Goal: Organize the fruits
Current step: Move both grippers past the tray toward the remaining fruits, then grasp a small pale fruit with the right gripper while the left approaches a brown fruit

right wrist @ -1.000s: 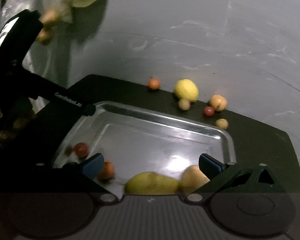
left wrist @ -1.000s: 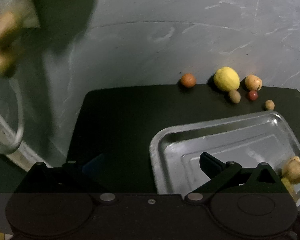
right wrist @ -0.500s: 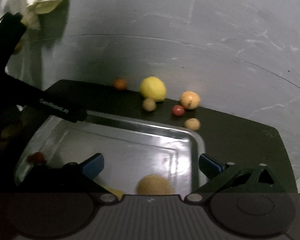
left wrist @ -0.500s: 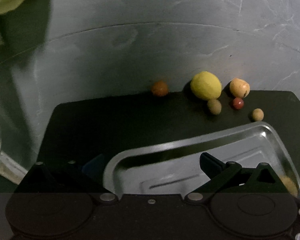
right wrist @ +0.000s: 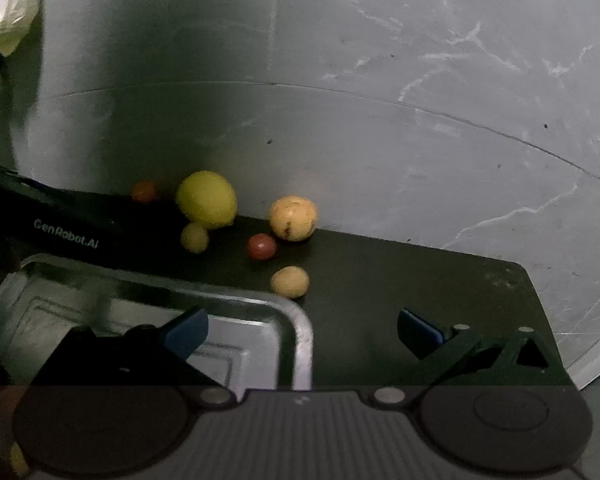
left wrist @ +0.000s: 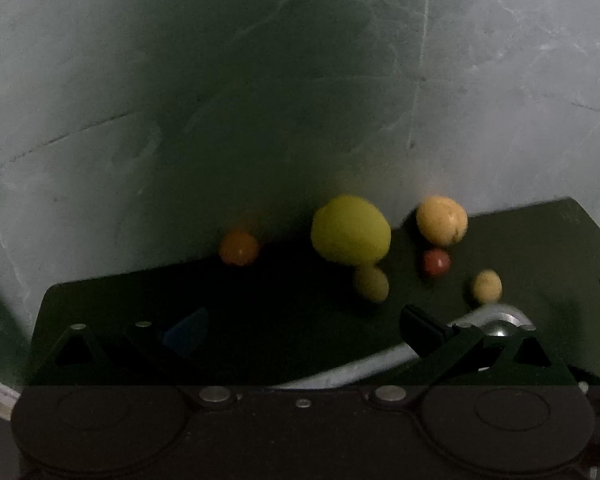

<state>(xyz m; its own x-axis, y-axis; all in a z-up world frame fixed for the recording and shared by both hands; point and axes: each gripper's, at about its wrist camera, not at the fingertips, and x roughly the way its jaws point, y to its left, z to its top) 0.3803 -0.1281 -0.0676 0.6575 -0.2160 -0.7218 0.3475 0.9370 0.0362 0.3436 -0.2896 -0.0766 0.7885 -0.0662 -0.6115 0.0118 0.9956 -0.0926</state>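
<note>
Fruits (left wrist: 350, 230) lie ahead of my left gripper (left wrist: 304, 328) — both grippers released, right gripper (right wrist: 302, 330) straddling the tray (right wrist: 300, 320) corner.

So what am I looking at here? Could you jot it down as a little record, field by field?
Surface: dark mat on a pale grey tabletop
Container: metal tray, only its corner in view
Loose fruit on mat: six pieces, all outside the tray
Largest: yellow-green round fruit
Others: tan fruit, small red fruit, small orange fruit, two small yellowish ones
Left hand-held gripper: open, holding nothing
Right hand-held gripper: open, holding nothing
</note>
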